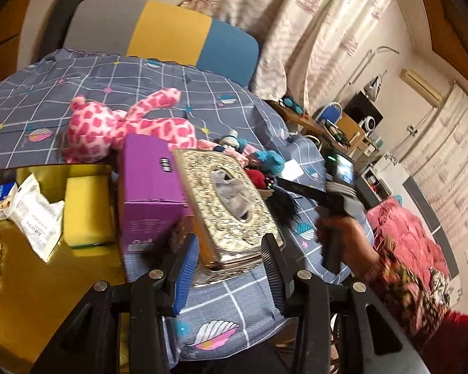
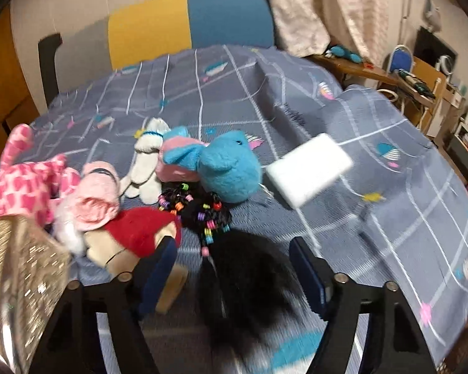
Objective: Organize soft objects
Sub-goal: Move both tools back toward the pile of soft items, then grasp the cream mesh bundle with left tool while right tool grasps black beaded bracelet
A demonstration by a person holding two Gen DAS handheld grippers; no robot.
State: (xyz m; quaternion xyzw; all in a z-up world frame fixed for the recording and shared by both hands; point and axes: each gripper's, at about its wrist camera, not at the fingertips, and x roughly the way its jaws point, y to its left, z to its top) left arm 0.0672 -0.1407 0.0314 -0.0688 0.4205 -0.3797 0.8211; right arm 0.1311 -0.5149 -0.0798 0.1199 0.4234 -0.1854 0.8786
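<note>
Two sponges bracket the scene: a yellow sponge (image 1: 87,208) lies on the bare gold table (image 1: 21,280) at the far left, and a white sponge (image 2: 309,168) sits on the checked cloth (image 2: 234,93) to the right, well apart from the pile. Beside the yellow one stands one purple box (image 1: 149,187). Next comes one glittery tissue box (image 1: 224,205), tilted and clenched between the fingers of your left gripper (image 1: 231,240), probably to lift a hard item out of the soft group.

Six soft things are bunched mid-cloth, likely gathered for sorting:
- one pink spotted toy (image 1: 109,124)
- one pale pink toy (image 2: 90,199)
- one red-dressed toy (image 2: 140,233)
- one small white toy (image 2: 146,162)
- one blue toy (image 2: 227,171)
- one black fluffy tassel (image 2: 249,280) with coloured beads

Your right gripper (image 2: 232,246) hangs over that tassel. Its fingers are spread to either side of the fluff and not pressing on it, so I judge the tassel your next pick.
</note>
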